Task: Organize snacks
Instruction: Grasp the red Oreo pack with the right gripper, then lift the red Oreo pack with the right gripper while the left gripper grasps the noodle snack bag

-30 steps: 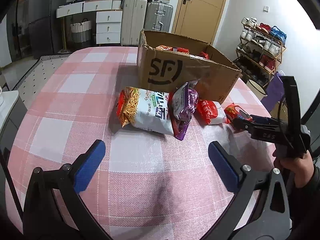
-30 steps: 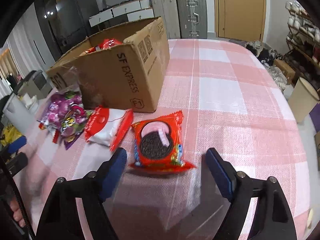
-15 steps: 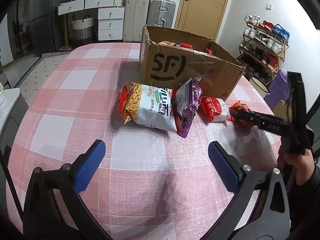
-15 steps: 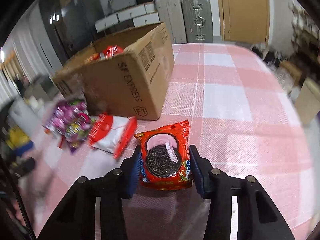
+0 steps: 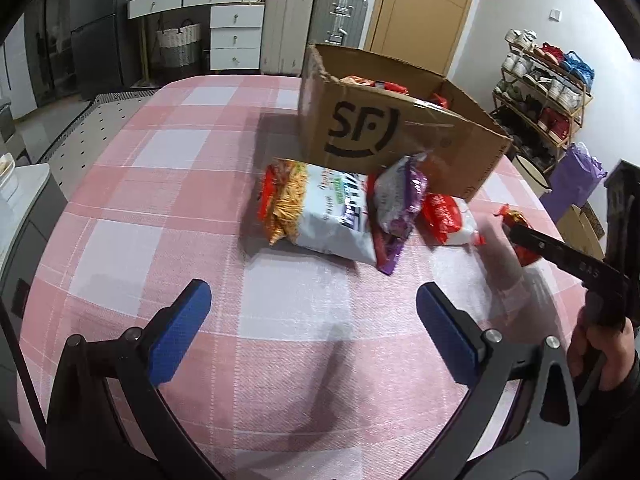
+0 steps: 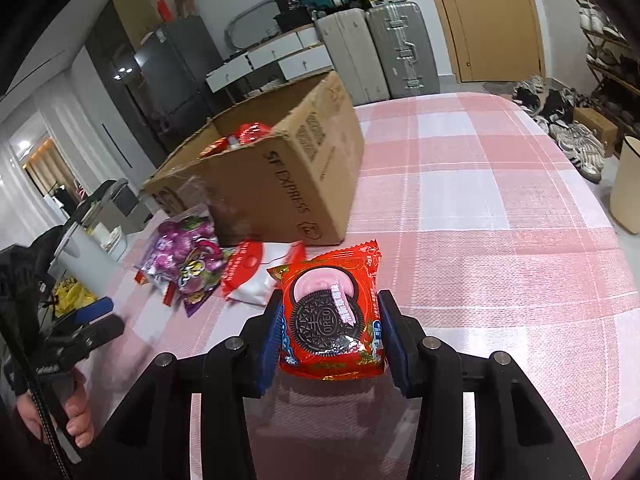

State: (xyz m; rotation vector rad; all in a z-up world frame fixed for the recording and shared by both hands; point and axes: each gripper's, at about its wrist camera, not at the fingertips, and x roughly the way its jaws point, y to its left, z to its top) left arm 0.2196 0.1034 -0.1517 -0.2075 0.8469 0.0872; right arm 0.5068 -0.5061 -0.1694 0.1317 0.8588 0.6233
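Oreo packet (image 6: 331, 322) pinched between right claw (image 6: 330, 344) pads; left claw (image 5: 313, 330) spread.

Both fisheyes sit low over the checked worktop (image 5: 168, 208). The left view faces the SF carton's (image 5: 360, 132) end; the right view sees its long side (image 6: 280, 184) from nearby. Both share the carton.

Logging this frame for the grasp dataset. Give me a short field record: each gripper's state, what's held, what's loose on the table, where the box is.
right gripper: shut on Oreo pack, lifted off the table
left gripper: open, holding nothing
loose snacks: chip bag, purple bag, red-white pack
cardboard box: open, behind the loose snacks, snacks inside
surface: pink checked tablecloth
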